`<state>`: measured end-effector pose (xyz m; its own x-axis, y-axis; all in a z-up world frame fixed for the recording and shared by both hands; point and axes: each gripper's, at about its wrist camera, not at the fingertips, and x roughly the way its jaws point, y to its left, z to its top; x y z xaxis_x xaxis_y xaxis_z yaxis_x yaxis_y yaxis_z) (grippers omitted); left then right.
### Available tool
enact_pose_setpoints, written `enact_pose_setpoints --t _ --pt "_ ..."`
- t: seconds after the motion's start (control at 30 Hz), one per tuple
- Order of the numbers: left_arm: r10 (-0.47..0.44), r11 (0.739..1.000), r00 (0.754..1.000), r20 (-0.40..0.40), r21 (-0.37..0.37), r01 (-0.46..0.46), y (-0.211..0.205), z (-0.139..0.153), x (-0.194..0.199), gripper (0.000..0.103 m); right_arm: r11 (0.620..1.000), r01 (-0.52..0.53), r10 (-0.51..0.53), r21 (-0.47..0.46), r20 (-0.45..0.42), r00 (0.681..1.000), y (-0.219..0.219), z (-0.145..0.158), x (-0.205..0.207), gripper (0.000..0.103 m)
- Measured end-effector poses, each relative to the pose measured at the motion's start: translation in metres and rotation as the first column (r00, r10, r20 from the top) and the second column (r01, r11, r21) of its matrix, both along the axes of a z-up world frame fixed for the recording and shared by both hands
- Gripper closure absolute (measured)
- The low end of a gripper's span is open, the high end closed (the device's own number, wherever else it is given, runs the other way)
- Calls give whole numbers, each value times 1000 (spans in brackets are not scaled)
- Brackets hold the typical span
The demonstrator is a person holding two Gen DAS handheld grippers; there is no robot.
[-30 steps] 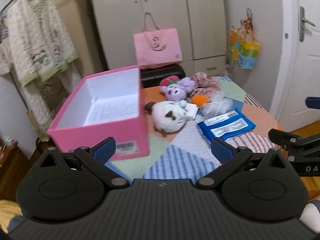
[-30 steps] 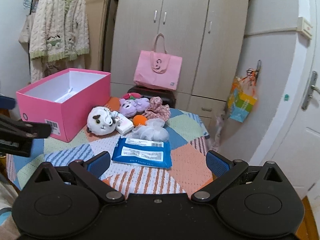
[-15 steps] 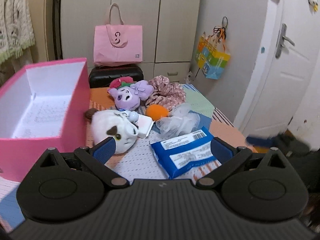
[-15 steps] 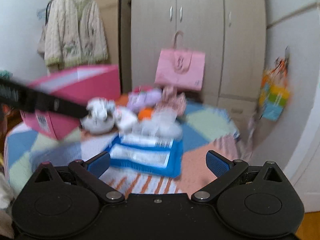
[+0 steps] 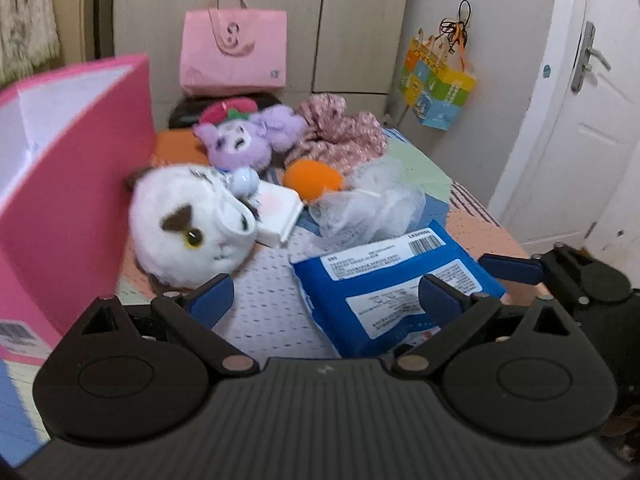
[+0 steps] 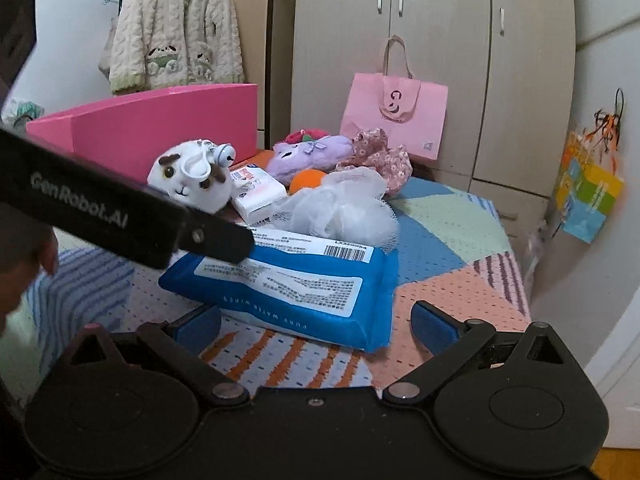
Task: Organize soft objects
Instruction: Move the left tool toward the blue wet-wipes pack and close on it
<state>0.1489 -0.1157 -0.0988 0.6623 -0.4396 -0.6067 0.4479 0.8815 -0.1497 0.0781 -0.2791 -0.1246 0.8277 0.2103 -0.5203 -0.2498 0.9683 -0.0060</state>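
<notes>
Left wrist view: the left gripper [image 5: 326, 300] tilts down over the counter [image 5: 272, 312], its 2 blue-padded fingers [image 5: 212, 298] spread wide with nothing pinched; they have just been closing a little. Its right finger stands over the near left part of the blue wipes pack [image 5: 384, 280], not pressing on it. The right gripper's finger [image 5: 512, 268] shows at the pack's right edge.

In the right wrist view, the right gripper [image 6: 316, 326] also tilts down, its fingers spread wide at either side of the wipes pack's [image 6: 288, 284] near edge, apart from it. The left gripper's dark arm [image 6: 120, 216] crosses over the pack's far left corner.

The pack lies flat on the patchwork-covered counter, white label up. Just behind it sits a white mesh sponge [image 5: 372, 204], touching it. Left of the pack rests a white plush [image 5: 188, 224] against the pink box [image 5: 76, 200]; a small white packet [image 5: 280, 212] leans beside the plush. Behind the sponge lie an orange ball [image 5: 312, 176], a purple plush [image 5: 248, 140] and a floral fabric piece [image 5: 340, 132].
</notes>
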Motion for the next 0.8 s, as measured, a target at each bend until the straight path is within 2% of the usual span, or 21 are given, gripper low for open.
enact_pose_setpoints --t 0.03,0.1,0.3,0.37,0.4,0.53,0.7,0.8 --pt "-6 1000 1000 -13 -18 6 1 -3 3 6 1000 2 -2 10 -5 1000 -1 0 2 1" --pt "-20 999 1000 -23 -47 19 2 -5 5 17 1000 -1 1 20 -8 1000 -4 -2 6 1" --pt "-55 993 996 -73 -109 47 1 -14 13 33 1000 -14 14 18 1 1000 -1 -3 10 2" --pt "-68 992 995 -67 -109 61 -1 -15 12 41 999 -22 22 32 11 1000 0 -4 9 10" --pt "-71 992 995 -64 -108 63 -2 -15 12 42 999 -32 31 38 20 999 1 -4 7 16" --pt "-73 995 997 -29 -72 71 -7 -16 8 47 998 20 -20 52 9 1000 7 -2 6 28" --pt "-101 992 995 -22 -75 99 -7 -15 4 47 994 77 -80 72 37 996 15 -6 -1 33" --pt "-115 992 993 -1 -48 115 -9 -12 -1 47 992 93 -98 81 53 994 18 -7 -7 35"
